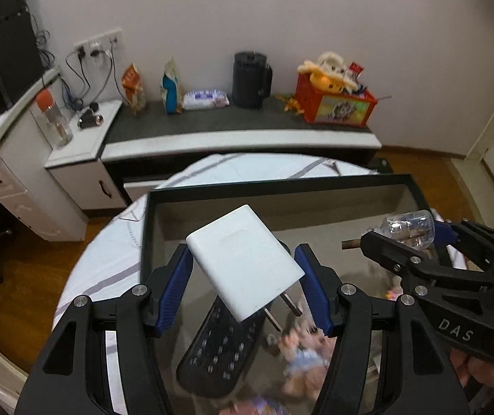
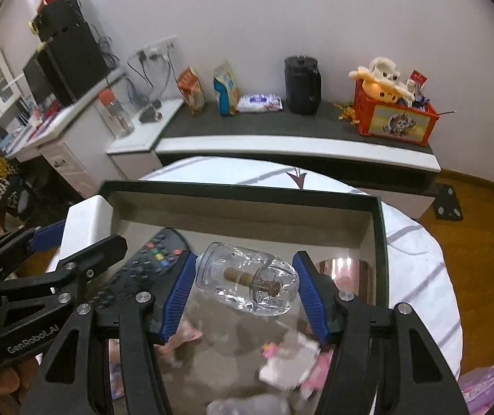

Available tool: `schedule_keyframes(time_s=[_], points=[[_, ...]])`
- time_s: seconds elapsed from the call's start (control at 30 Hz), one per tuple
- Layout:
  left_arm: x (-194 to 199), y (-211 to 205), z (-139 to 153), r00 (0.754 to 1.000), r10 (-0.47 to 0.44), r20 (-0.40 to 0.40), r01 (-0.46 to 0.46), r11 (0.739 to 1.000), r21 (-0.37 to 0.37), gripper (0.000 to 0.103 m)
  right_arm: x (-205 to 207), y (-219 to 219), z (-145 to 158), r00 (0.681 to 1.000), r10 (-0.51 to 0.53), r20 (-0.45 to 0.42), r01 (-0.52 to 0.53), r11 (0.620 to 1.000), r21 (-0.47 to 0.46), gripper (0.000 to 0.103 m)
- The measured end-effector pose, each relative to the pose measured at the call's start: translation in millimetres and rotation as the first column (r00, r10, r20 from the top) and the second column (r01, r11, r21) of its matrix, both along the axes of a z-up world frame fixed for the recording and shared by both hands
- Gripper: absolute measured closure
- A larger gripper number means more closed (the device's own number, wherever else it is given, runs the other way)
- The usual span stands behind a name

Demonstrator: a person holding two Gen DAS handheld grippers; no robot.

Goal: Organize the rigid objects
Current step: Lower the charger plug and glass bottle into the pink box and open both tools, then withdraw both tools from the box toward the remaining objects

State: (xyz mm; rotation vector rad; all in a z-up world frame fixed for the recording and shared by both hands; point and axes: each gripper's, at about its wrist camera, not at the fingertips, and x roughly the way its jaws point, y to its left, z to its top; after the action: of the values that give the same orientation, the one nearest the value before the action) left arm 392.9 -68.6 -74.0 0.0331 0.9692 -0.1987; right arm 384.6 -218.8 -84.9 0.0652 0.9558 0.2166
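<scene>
My left gripper point(image 1: 245, 276) is shut on a white plug adapter point(image 1: 243, 259), prongs pointing down right, held above a dark-rimmed box point(image 1: 281, 186). A black remote control point(image 1: 222, 346) lies in the box under it. My right gripper point(image 2: 243, 287) is shut on a clear glass bottle point(image 2: 247, 283) with a cork inside, held over the same box point(image 2: 240, 188). The right gripper with the bottle also shows in the left wrist view point(image 1: 409, 231); the left gripper with the adapter shows in the right wrist view point(image 2: 84, 228). The remote shows there too point(image 2: 150, 259).
The box sits on a round table with a white striped cloth point(image 2: 420, 242). Small toys and packets point(image 2: 288, 363) lie blurred in the box. A low cabinet point(image 1: 240, 138) behind holds snack bags, a black kettle point(image 1: 250, 79) and a red toy crate point(image 1: 337, 100).
</scene>
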Motion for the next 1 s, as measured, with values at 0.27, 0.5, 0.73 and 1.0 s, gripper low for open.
schedule_keyframes(time_s=[0.27, 0.5, 0.73, 1.0], points=[[19, -3, -23, 0.996, 0.033, -0.081, -0.029, 0.999, 0.046, 0.028, 15, 7, -20, 0.998, 0.013, -0.058, -0.017, 0.996, -0.083, 0.043], [-5, 24, 10, 0.996, 0.085, -0.012, -0.085, 0.996, 0.004, 0.005, 7, -2, -8, 0.999, 0.002, -0.044, -0.003, 1.000, -0.015, 0.015], [-71, 36, 59, 0.986, 0.091, 0.143, -0.096, 0.995, 0.027, 0.001, -34, -7, 20, 0.999, -0.032, 0.014, 0.031, 0.997, 0.071, 0.000], [-165, 40, 98, 0.955, 0.106, 0.279, -0.131, 0.989, 0.074, 0.000, -128, 6, 70, 0.988, -0.048, 0.145, 0.038, 0.997, 0.074, 0.000]])
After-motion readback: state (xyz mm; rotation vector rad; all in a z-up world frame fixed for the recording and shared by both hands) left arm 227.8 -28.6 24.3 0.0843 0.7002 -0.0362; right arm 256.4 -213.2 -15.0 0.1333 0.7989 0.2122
